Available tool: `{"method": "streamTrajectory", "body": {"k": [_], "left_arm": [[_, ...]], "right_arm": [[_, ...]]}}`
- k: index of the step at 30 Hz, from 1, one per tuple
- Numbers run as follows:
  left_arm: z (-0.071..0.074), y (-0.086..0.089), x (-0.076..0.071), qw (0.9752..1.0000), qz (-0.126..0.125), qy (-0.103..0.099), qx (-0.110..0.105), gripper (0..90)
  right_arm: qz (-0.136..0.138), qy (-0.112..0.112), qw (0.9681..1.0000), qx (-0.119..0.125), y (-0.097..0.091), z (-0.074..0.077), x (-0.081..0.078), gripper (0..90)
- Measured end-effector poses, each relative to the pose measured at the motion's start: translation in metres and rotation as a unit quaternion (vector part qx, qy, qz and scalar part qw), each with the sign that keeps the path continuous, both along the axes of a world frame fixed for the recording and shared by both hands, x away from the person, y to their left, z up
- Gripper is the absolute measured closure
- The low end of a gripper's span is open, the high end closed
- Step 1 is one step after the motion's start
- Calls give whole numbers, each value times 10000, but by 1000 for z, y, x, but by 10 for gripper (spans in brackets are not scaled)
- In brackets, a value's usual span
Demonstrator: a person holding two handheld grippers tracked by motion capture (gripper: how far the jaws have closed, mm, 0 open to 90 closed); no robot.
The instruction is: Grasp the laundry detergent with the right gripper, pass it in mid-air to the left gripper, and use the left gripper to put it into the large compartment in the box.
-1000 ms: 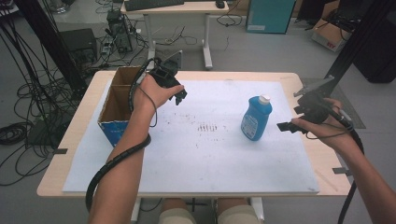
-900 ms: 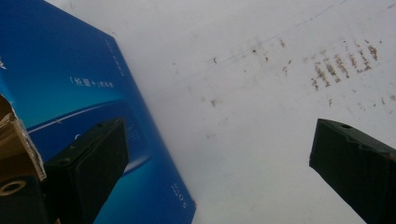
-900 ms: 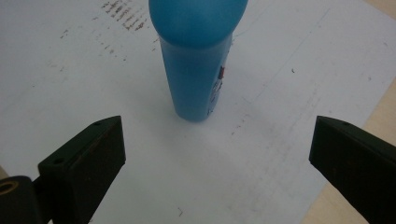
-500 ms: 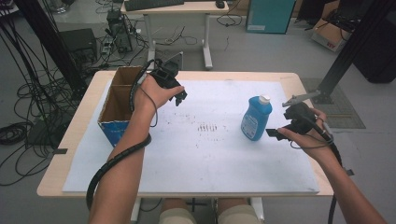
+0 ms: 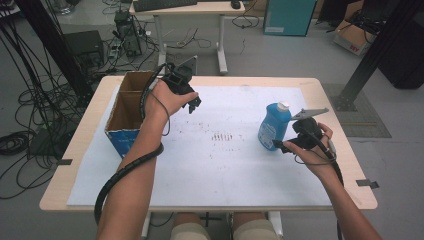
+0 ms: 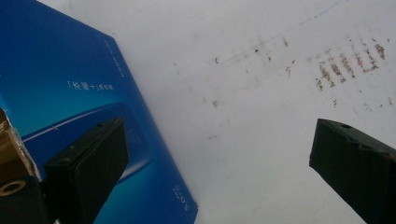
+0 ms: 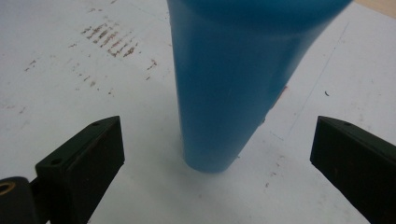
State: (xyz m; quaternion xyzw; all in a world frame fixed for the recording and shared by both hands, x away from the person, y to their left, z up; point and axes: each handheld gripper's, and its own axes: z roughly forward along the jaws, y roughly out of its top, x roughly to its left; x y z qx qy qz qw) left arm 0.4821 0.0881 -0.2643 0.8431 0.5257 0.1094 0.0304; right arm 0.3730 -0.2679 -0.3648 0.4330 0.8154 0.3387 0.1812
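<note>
A blue bottle (image 5: 273, 124) with a white cap stands upright on the white sheet at the table's right. My right gripper (image 5: 281, 145) is just right of it and open; in the right gripper view the bottle (image 7: 233, 88) rises close ahead between the wide-spread jaws, untouched. My left gripper (image 5: 192, 104) hangs open above the sheet beside an open cardboard box (image 5: 124, 116) with blue sides. The left gripper view shows the box's blue wall (image 6: 70, 93) behind the left jaw and nothing between the jaws.
The white sheet (image 5: 220, 165) covers most of the wooden table (image 5: 350, 165) and bears brown smudges (image 5: 222, 136) at its middle. Cables, a second desk (image 5: 190, 10) and boxes stand on the floor beyond the table.
My right gripper has come in leftward and lower, closing up on the bottle. The left gripper has stayed about where it was.
</note>
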Motion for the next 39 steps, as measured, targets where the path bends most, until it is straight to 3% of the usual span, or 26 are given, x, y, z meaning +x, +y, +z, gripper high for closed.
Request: {"method": "streamTrajectory", "body": {"k": [6,7,12,15,16,17,18,32,33,34,39], "left_arm": [[-1,-2,1,10000,7,23,-24,52],[-1,-2,1,10000,-4,22,-9,52],[0,-3,1,10000,-9,15,24,52],[0,-5,1,10000,4,21,19,52],[0,-5,1,10000,3,17,18,52],[1,-5,1,10000,-11,28,31,52],[1,-6,2,10000,-26,10,43,50],[2,-12,4,10000,-66,-2,37,51],[2,-12,4,10000,-66,-2,37,51],[2,-12,4,10000,-79,8,44,51],[1,-13,3,9999,-85,15,58,51]], "right_arm": [[-116,-89,9998,123,7,-7,1,26],[-94,-243,9996,63,7,-9,3,26],[-201,-281,9993,147,11,-15,3,26],[-135,-474,9987,98,11,-18,6,26],[-343,-316,9987,213,15,-19,3,25],[-343,-316,9987,213,15,-19,3,25],[-264,-459,9985,142,14,-20,5,24],[-372,-696,9967,174,16,-28,7,22],[-372,-696,9967,174,16,-28,7,22],[-246,-854,9960,112,15,-29,9,21],[-274,-885,9956,135,15,-31,9,21]]}}
